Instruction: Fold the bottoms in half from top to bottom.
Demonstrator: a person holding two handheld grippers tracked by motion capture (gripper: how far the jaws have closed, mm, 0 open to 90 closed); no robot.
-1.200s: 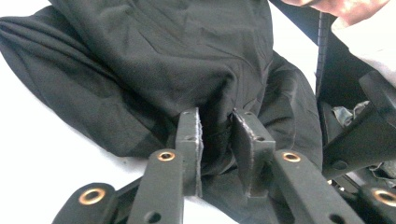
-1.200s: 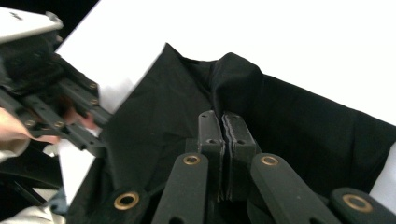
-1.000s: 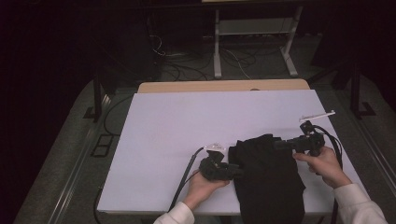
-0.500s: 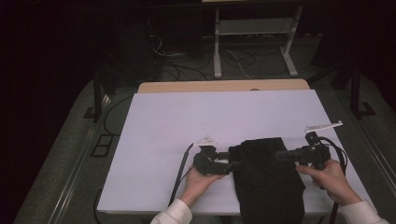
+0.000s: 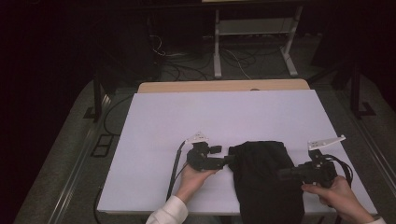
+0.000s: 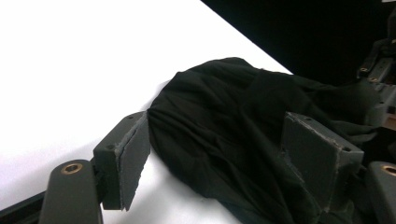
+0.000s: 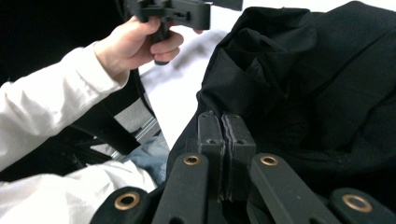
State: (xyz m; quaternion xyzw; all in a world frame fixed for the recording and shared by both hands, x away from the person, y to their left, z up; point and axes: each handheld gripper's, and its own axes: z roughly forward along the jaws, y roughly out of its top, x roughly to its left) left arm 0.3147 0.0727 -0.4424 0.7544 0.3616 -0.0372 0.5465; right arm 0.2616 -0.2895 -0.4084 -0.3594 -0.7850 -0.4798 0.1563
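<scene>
Jaws closed in right gripper (image 7: 223, 158) view; left gripper (image 6: 224, 154) gaping round black cloth (image 6: 233, 126).

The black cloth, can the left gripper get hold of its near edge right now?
Probably yes. The left gripper has just been opening, and its jaws stand apart around a bunched edge of the black cloth without pressing on it. Nothing lies between them but cloth.

Left gripper (image 5: 227, 161): jaws have just been opening, now parted around the black cloth's (image 5: 266, 179) 9 o'clock edge, pads clear of it. Right gripper (image 5: 281, 173): shifts toward 5 o'clock, jaws clamped together. Cloth: drawn out longer toward 6 o'clock.
</scene>
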